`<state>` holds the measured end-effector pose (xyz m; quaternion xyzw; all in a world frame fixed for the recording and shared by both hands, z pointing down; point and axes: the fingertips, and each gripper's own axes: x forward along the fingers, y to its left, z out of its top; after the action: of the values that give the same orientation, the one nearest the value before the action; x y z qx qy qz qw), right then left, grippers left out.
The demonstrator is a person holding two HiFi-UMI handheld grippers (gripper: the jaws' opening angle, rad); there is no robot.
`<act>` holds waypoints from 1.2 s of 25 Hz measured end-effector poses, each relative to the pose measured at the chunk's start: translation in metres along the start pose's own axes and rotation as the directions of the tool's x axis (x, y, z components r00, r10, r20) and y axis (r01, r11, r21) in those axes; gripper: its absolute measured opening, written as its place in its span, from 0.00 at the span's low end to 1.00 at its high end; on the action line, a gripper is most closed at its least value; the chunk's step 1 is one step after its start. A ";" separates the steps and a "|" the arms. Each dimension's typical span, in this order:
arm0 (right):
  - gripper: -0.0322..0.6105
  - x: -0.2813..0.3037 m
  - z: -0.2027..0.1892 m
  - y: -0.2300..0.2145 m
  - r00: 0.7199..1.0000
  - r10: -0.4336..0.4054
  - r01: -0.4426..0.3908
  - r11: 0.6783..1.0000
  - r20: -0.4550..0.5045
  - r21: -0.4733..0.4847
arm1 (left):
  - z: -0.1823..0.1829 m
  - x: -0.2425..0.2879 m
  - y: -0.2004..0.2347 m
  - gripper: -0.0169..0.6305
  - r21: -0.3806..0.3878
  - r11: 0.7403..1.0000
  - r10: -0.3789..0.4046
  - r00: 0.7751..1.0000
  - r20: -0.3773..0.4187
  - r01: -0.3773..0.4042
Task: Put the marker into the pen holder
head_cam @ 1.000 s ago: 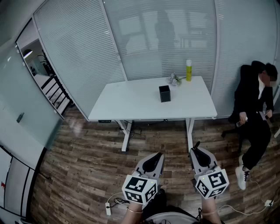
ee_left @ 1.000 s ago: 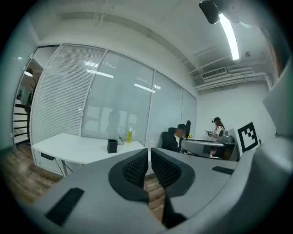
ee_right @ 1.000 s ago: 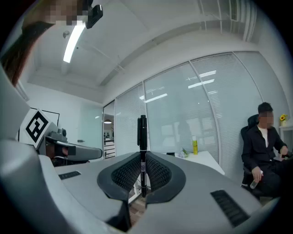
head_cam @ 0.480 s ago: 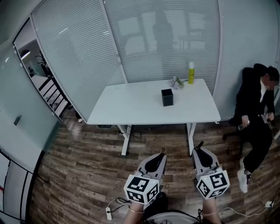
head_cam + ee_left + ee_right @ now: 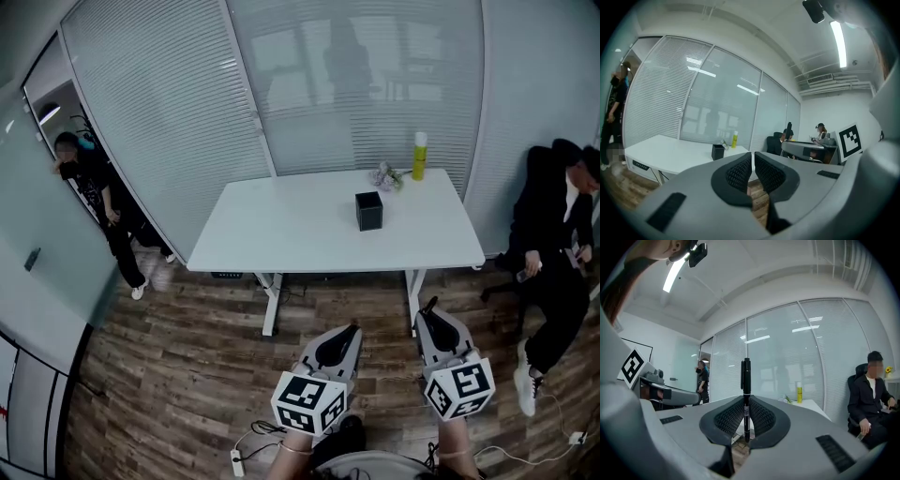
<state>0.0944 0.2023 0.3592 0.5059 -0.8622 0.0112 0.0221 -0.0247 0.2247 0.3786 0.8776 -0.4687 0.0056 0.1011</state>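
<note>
Marker [image 5: 746, 380] clamped upright between the jaws of the right tool [image 5: 746, 417], its cap end clear above them, probably so that it can be lowered end-first into the open-topped pen holder [image 5: 368, 211]. That holder stands on the tabletop [image 5: 272, 230], well apart from both tools. The left tool [image 5: 753, 165], jaws drawn together on nothing, hangs idle alongside.

Bright, even light pours from the ceiling strip lamp [image 5: 839, 40]; soft reflections on the glass wall [image 5: 356, 84], fisheye bends the edges, left gripper [image 5: 753, 161] blurs up close.
</note>
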 end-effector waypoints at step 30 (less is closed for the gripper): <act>0.14 0.125 0.007 -0.012 0.999 -0.044 0.044 0.999 -0.017 -0.007 | 0.020 0.082 0.090 0.08 0.039 0.994 -0.098 0.995 -0.002 0.098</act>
<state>0.0442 0.0870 0.3583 0.5245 -0.8507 0.0121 0.0312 -0.0543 0.1055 0.3827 0.9013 -0.4248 0.0096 0.0841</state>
